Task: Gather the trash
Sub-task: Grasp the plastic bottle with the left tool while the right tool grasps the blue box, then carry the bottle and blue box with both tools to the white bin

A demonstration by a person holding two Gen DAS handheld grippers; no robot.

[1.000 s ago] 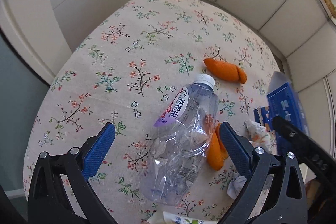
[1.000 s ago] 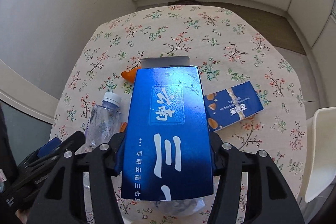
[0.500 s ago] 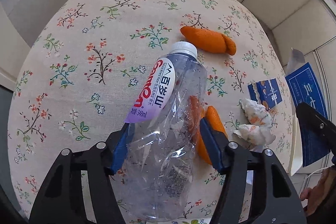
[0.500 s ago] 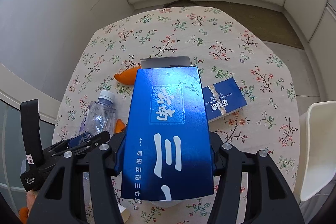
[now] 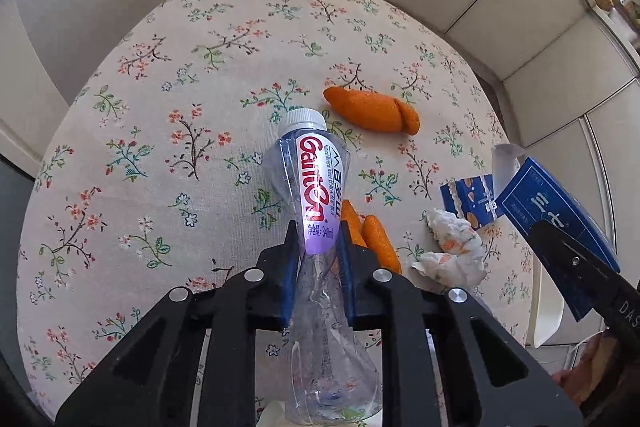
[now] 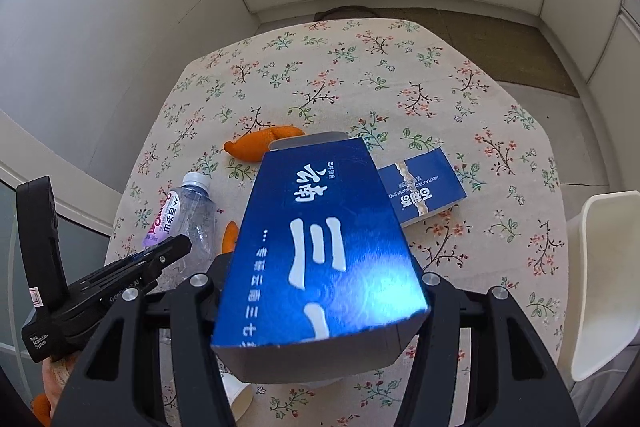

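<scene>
A crushed clear plastic bottle (image 5: 314,187) with a white cap and a purple label lies on the floral tablecloth (image 5: 180,115). My left gripper (image 5: 318,247) is shut on its squeezed middle. The same bottle (image 6: 188,211) shows at the left of the right wrist view, with the left gripper (image 6: 176,247) on it. My right gripper (image 6: 320,291) is shut on a large blue carton (image 6: 324,247), held above the table. That carton (image 5: 556,223) also appears at the right of the left wrist view.
Orange peel pieces (image 5: 372,109) (image 5: 372,235) lie near the bottle. Crumpled tissues (image 5: 452,247) and a small blue biscuit box (image 6: 424,187) rest on the right side. A white chair (image 6: 600,283) stands past the table's right edge. A paper cup (image 6: 236,395) sits near the front.
My left gripper went from wide open around the bottle to shut on it, crushing its middle narrow. The right gripper kept hold of the blue carton.
</scene>
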